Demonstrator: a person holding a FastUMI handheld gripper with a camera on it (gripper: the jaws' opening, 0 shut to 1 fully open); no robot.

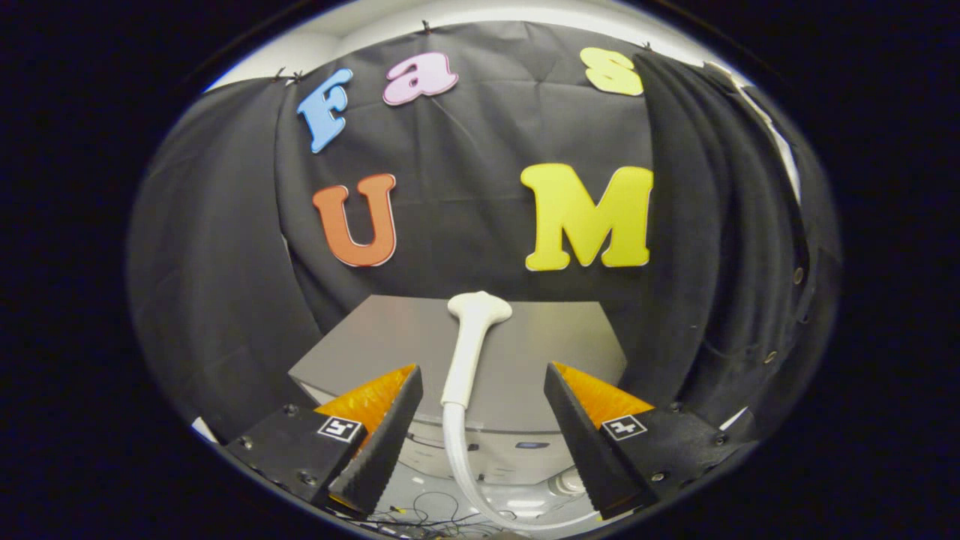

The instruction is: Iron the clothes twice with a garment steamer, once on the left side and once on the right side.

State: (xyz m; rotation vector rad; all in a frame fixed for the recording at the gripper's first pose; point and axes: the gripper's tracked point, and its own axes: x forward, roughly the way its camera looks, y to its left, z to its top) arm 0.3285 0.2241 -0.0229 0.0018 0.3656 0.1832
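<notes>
While the claw (484,405) stands wide open at the bottom of the frame, holding nothing, the steamer (471,341) lies on the grey worktop (375,337) at centre, between and beyond its fingers. Its hose (459,457) curls down toward lower centre. Dark clothes (712,247) hang at right.

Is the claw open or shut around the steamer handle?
Open: the claw has its fingers spread either side of the white plastic steamer wand, clear gaps both sides, neither touching it.
</notes>
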